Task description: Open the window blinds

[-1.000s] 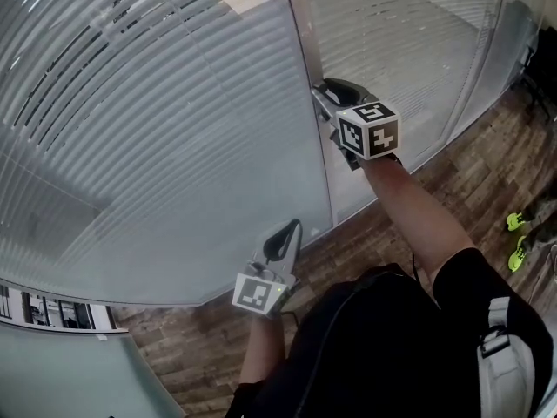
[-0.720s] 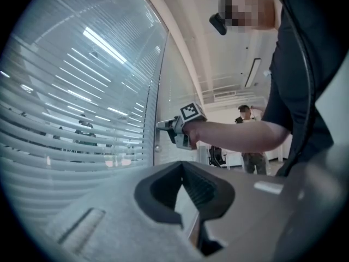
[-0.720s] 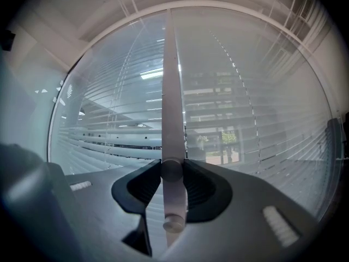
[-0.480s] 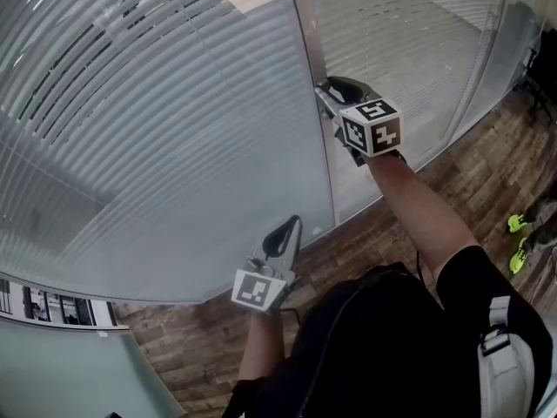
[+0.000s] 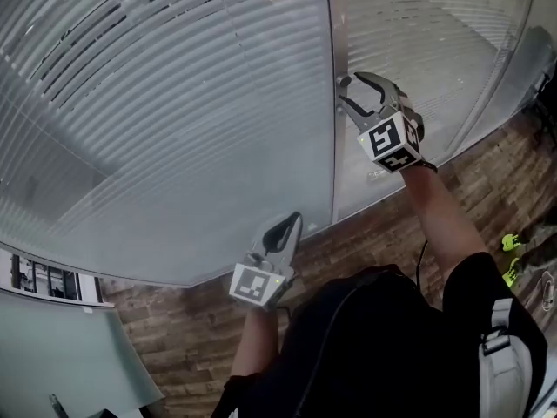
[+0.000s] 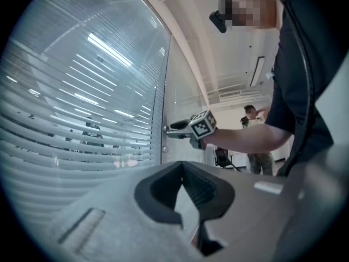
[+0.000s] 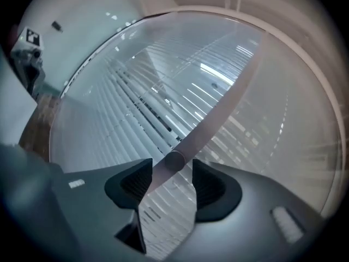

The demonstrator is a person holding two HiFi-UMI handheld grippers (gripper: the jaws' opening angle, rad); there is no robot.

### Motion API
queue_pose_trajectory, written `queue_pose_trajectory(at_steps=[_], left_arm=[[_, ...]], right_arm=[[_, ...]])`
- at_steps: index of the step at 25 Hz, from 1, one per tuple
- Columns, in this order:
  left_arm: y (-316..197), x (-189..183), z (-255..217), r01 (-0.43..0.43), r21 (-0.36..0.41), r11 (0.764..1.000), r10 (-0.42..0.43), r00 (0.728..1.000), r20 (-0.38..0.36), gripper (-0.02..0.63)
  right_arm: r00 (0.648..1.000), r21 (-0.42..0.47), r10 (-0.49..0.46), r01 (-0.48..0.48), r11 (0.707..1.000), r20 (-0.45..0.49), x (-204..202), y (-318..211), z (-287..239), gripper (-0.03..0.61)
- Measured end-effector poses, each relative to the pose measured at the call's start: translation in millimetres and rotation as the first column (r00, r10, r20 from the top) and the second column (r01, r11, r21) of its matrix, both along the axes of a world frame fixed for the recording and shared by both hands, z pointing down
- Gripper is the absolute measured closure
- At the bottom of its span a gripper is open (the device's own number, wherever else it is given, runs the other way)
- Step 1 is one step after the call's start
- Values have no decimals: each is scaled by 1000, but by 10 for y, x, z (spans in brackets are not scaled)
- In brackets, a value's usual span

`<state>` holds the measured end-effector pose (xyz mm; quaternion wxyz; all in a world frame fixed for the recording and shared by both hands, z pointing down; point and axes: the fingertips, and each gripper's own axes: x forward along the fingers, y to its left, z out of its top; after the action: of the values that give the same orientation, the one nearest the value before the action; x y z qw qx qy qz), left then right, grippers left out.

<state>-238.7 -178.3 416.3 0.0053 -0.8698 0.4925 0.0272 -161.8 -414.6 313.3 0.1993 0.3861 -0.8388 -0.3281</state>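
Observation:
Grey slatted blinds hang behind the glass on both sides of a pale mullion, their slats partly tilted. A small round knob sticks out of the mullion. My right gripper points level at it. Its jaws have just been opening and now stand wide on either side of the knob, and the pads do not press on it. My left gripper hangs lower, close to the glass, shut on nothing. The left gripper view shows the right gripper at the mullion, beside the blinds.
Wooden floor runs along the foot of the glass wall. A pair of bright green shoes lies on it at the right edge. In the left gripper view another person stands far back in the room.
My right gripper has rolled about its own axis at the knob and its jaws have spread apart. The left gripper has stayed put.

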Motion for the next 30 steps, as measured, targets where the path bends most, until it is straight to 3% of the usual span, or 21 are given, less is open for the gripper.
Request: queue_pose_trajectory(at_steps=[2,5,10,17,20,24,27,30], left_arm=[[11,-17,6,7,0,1000,-7,1000,-1,609],[14,-24,10,7,5,1000,-7,1000,0,609],[24,-12,-21,0,19,1000,0,1000,-2,609],[27,-51,-23,11,23,1000,-11,1000,-6,610],[30,-30,-18,8,28,1000,-8,1000,-11,609],[39,-27,-8,12,11,1000,-12,1000,-14,609],[25,-46,-32,16,13,1000,-16,1000,-11,609],[17,-65,-25,21,18,1000,-20,1000,-12,611]], right_arm=[[991,91,21,-9,996,-135,-27,-10,36,344],[946,215,57,13,976,-318,-81,-33,92,348],[885,312,101,52,949,-455,-137,-69,102,367],[862,325,110,67,943,-496,-157,-73,135,379],[852,335,126,61,940,-508,-149,-109,152,437],[850,331,125,60,942,-512,-144,-99,166,448],[869,315,115,49,948,-481,-148,-113,132,448],[924,243,78,17,970,-374,-161,-122,60,449]])
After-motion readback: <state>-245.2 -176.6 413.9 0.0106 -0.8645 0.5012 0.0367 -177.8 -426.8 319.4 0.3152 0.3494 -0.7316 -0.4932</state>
